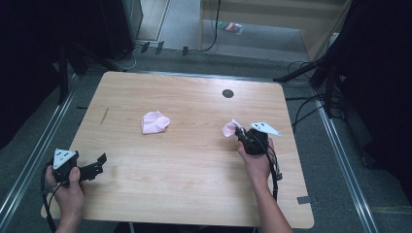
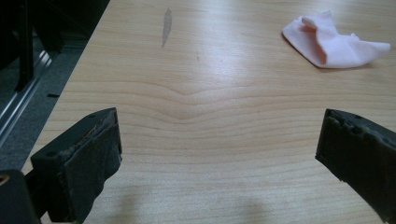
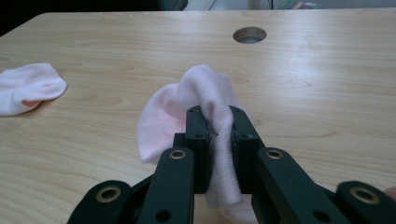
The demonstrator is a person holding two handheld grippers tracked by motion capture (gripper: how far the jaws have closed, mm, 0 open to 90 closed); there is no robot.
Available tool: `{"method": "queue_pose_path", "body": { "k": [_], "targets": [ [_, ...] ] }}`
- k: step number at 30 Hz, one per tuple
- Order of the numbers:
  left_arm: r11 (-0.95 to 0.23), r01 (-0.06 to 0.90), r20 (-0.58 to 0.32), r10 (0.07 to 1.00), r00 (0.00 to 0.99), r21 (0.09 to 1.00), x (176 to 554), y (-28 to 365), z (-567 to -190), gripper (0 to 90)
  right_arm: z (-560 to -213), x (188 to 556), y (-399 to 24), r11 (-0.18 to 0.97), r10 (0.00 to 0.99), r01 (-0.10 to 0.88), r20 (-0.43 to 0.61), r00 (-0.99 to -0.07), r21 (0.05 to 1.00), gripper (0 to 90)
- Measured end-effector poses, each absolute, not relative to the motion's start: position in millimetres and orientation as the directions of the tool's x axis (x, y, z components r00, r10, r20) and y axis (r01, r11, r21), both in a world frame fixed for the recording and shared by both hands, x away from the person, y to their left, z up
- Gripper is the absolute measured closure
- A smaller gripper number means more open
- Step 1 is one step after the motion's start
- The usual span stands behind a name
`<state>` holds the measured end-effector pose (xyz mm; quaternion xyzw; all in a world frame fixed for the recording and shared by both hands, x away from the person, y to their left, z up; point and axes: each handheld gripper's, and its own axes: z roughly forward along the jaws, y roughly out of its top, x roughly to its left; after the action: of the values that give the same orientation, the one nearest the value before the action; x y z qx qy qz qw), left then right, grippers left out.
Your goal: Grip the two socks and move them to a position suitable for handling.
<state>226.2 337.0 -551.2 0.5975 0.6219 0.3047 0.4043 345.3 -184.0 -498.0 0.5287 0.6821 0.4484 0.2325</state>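
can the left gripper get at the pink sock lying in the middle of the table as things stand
Probably yes. The left gripper stands open and holds nothing, and only bare table lies between it and the loose sock. The right gripper, shut on the other sock, is off to the side.

This looks like a lab or a recording room set up for test work. A plain light-wood counter (image 1: 194, 160) with a round cable hole (image 1: 228, 93) stands on grey carpet (image 1: 335, 160). Metal rails (image 1: 29, 160) run along the floor at both sides, black cables (image 1: 303, 109) trail loose across it, and dark stands and curtains (image 1: 379, 73) close in the space. A wooden frame (image 1: 272, 14) stands at the back.
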Motion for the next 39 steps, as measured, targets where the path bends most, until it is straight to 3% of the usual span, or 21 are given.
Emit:
{"method": "queue_pose_path", "body": {
  "k": [17, 29, 39],
  "targets": [
    [0.105, 0.496, -0.141, 0.989, 0.037, 0.862, 226.2, 336.9, -551.2, 0.0, -466.4, 304.1, -184.1, 0.019, 0.901, 0.485, 0.195, -0.386, 0.874, 82.2],
    [0.097, 0.493, -0.129, 0.991, 0.032, 0.865, 225.7, 336.0, -551.0, 0.0, -467.7, 276.5, -181.7, 0.006, 0.881, 0.498, 0.231, -0.413, 0.867, 82.2],
    [0.091, 0.488, -0.121, 0.992, 0.031, 0.868, 224.9, 335.3, -550.8, 0.0, -474.3, 255.5, -155.2, 0.045, 0.859, 0.505, 0.224, -0.460, 0.862, 82.2]
  ]
}}
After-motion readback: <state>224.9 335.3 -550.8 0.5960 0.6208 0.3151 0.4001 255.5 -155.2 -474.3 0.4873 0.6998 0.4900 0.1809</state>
